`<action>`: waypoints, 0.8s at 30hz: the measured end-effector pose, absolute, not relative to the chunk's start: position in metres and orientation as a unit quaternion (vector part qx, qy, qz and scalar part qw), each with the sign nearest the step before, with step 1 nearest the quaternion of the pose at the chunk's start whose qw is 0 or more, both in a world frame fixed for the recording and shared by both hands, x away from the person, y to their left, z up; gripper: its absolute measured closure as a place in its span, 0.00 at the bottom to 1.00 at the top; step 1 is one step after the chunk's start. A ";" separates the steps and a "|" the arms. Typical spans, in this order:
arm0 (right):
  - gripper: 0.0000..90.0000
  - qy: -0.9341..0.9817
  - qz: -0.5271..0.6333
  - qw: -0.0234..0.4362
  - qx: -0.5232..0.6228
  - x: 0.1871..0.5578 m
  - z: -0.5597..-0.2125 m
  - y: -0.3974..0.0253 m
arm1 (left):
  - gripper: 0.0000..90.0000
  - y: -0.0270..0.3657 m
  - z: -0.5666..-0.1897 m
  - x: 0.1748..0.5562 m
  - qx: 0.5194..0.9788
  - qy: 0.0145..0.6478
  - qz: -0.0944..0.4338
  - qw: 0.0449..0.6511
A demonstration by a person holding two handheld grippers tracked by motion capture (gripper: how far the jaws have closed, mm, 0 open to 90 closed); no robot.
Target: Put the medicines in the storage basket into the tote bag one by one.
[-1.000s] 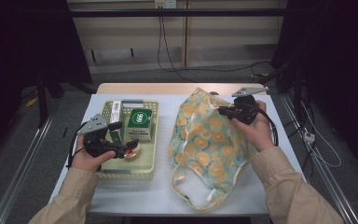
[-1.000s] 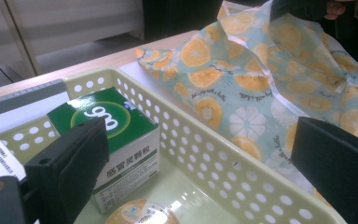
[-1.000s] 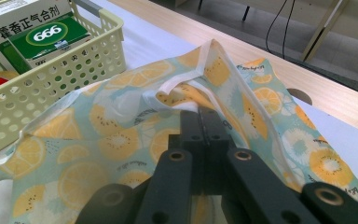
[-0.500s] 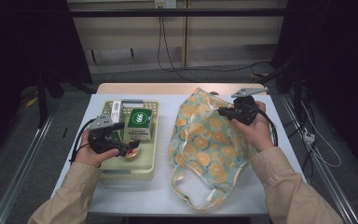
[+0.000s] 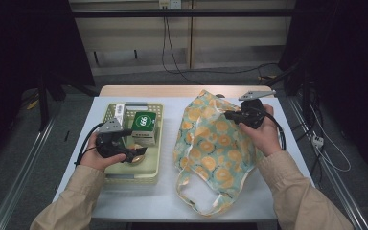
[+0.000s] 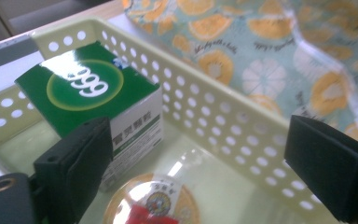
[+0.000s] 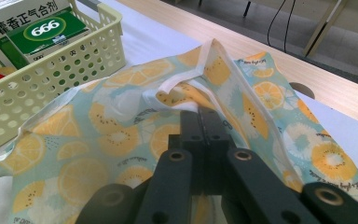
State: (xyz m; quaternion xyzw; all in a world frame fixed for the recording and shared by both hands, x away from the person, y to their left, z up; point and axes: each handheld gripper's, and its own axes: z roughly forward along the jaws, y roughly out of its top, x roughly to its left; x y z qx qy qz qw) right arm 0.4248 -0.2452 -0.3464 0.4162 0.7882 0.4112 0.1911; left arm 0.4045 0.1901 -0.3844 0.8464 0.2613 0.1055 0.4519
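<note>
So nearest the person's edge of the table (image 5: 139, 201), the white handles of the fruit-print bag (image 5: 215, 148) loop toward the near edge, right of centre. The bag lies flat-ish across the right half of the table, its mouth end pointing to the far right corner.

Left side: the left hand-held gripper (image 5: 135, 154) sits low over the near end of the pale yellow perforated basket (image 5: 129, 177), which runs along the left part of the table. In the left gripper view its jaws are spread wide with nothing between them — just below sits a round lidded tub (image 6: 151, 203) with a yellow and red label, on the basket floor. Right behind the tub is a green and white box marked 999 (image 6: 98, 100), standing in the middle of the basket. At the far end of the basket there's a taller white box (image 5: 120, 111) against the far left corner of it; can't read it from the high view.

Right side: the right hand-held gripper (image 5: 230, 115) is over the far part of the bag. In the right gripper view the jaws are pinched together on a fold of the bag's rim (image 7: 200, 100) — the fabric is tented up a bit there, with the white inner lining showing at the opening.

Past the white table cover, a strip of bare wood runs along the far edge.
</note>
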 end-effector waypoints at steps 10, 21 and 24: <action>1.00 0.793 0.408 0.187 0.412 0.425 -0.351 -0.241 | 0.11 0.188 -0.402 0.415 0.872 0.265 0.085 0.402; 1.00 0.797 0.404 0.183 0.409 0.425 -0.354 -0.239 | 0.13 0.185 -0.411 0.416 0.882 0.257 0.063 0.390; 1.00 0.799 0.403 0.184 0.408 0.425 -0.354 -0.238 | 0.13 0.184 -0.415 0.414 0.891 0.261 0.071 0.365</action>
